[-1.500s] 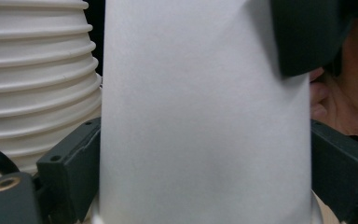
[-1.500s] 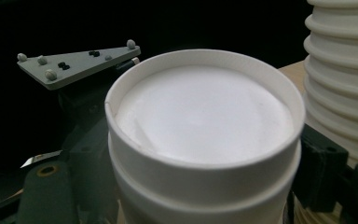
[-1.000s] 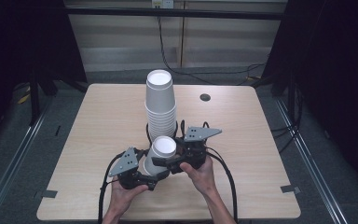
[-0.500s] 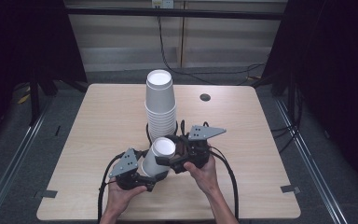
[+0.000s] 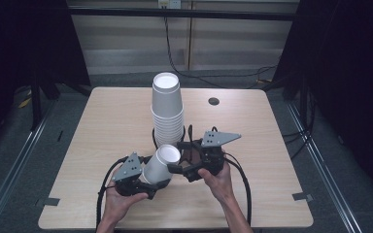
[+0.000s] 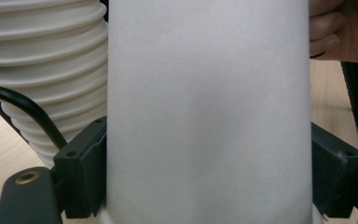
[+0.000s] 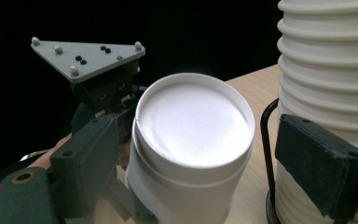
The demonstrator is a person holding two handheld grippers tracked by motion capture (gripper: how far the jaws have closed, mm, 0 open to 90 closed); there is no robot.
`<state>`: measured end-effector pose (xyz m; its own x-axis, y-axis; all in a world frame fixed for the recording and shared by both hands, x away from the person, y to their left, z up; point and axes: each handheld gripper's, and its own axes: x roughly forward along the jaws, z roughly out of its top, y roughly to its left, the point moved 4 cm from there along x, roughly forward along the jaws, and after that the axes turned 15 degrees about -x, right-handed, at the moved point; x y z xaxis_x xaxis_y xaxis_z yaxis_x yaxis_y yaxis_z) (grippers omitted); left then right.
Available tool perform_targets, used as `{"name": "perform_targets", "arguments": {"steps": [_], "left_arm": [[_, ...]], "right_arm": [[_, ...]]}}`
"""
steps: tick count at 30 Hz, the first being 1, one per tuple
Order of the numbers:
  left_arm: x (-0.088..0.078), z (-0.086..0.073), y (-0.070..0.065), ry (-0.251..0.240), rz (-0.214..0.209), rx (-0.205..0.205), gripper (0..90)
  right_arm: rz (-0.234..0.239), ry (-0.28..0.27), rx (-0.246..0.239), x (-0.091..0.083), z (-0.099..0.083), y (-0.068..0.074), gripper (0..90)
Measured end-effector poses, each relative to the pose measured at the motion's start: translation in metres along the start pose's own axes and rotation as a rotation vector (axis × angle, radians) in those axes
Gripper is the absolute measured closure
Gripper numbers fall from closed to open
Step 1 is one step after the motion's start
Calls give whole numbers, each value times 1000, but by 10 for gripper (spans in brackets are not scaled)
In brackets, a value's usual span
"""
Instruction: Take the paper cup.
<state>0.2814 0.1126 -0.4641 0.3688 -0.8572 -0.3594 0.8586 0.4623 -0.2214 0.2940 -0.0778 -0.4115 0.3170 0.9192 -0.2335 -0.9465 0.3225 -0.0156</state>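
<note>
Pale wooden tabletop [image 5: 102, 126] in dark room, tall stack of white paper cups [image 5: 167, 109] mid-tabletop. Near front edge, left claw [image 5: 151, 180] pinching tilted white paper cup [image 5: 159, 163]; right claw [image 5: 175, 156] spread around its base.

A light wooden table [image 5: 102, 131] stands on grey carpet [image 5: 24, 145]. Behind it runs a pale panelled wall [image 5: 126, 34] with hanging black cables [image 5: 175, 58]; both sides lie dark.

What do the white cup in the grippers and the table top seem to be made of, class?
Cup: probably paper, matt white; its wall looks thin, with a recessed base and a faint side seam in the right gripper view. Table: pale wood-look board, likely laminate, given its smooth, even grain.
</note>
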Motion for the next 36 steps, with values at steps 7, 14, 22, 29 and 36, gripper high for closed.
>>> {"name": "perform_targets", "arguments": {"steps": [7, 14, 22, 29, 36], "left_arm": [[-1, -3, 2, 73, 16, 12, 156], [-1, 0, 2, 167, 37, 65, 157], [-6, 5, 6, 227, 44, 78, 157], [-8, 11, 11, 261, 49, 90, 157], [-4, 13, 12, 321, 68, 128, 157]], "right_arm": [[7, 41, -10, -6, 0, -2, 132], [33, 120, -21, -7, -4, -2, 133], [49, 187, -42, -10, -3, -2, 137], [51, 243, -46, -12, -7, -3, 145], [84, 325, -63, -7, -13, -3, 169]]}}
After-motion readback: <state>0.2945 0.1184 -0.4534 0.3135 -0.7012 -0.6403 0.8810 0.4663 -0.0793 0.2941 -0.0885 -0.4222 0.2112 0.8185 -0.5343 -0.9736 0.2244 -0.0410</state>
